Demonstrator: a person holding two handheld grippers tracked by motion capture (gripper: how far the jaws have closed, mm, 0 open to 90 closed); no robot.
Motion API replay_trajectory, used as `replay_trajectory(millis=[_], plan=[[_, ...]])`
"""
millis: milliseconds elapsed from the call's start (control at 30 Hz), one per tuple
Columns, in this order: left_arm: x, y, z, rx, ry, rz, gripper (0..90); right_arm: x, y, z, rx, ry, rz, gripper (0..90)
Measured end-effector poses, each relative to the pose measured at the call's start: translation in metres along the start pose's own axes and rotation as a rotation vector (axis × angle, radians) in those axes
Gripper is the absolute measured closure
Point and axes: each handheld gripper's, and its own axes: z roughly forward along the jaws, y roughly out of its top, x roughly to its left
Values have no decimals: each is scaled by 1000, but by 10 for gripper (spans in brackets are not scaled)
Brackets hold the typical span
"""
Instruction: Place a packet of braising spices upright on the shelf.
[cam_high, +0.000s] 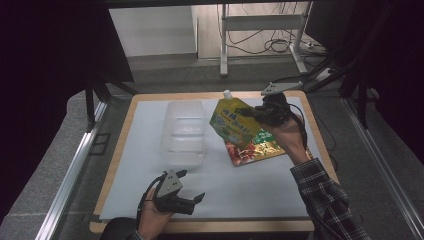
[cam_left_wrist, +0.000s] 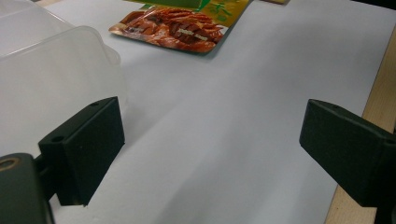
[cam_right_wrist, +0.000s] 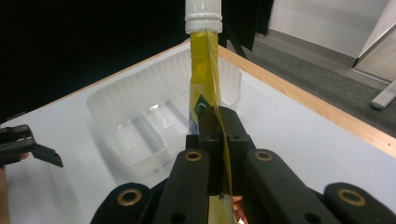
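1. The clear plastic tub (cam_high: 183, 131) sits on the table (cam_high: 120, 150) and looks empty.
2. Just right of the tub, the right hand-held gripper (cam_high: 248, 113) is clamped tight on the edge of the yellow spouted pouch (cam_high: 234, 121), holding it up in the air, white cap on top.
3. A red snack packet (cam_high: 255, 149) lies flat right of the tub, under the pouch.
4. The left hand-held gripper (cam_high: 192, 187) rests near the tub's front, jaws wide apart, nothing in them.

yellow-green pouch (cam_high: 233, 122), white cap (cam_high: 227, 93), plaid sleeve (cam_high: 325, 197)
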Motion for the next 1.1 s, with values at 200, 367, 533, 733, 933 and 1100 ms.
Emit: replay_trajectory(millis=[200,367,533,733,933,1100], plan=[[0,-1,0,9,-1,3,62,-6,9,8,-13,5,2,887],[0,-1,0,9,-1,4,62,-10,16,15,-17,5,-1,887],[0,-1,0,10,2,4,62,-13,21,24,-22,-2,2,887],[0,-1,-1,8,0,4,62,-17,27,35,-27,4,12,887],[-1,-1,0,8,-3,8,61,-22,33,47,-34,5,21,887],[-1,-1,0,11,-7,11,62,-26,39,55,-43,7,32,887]])
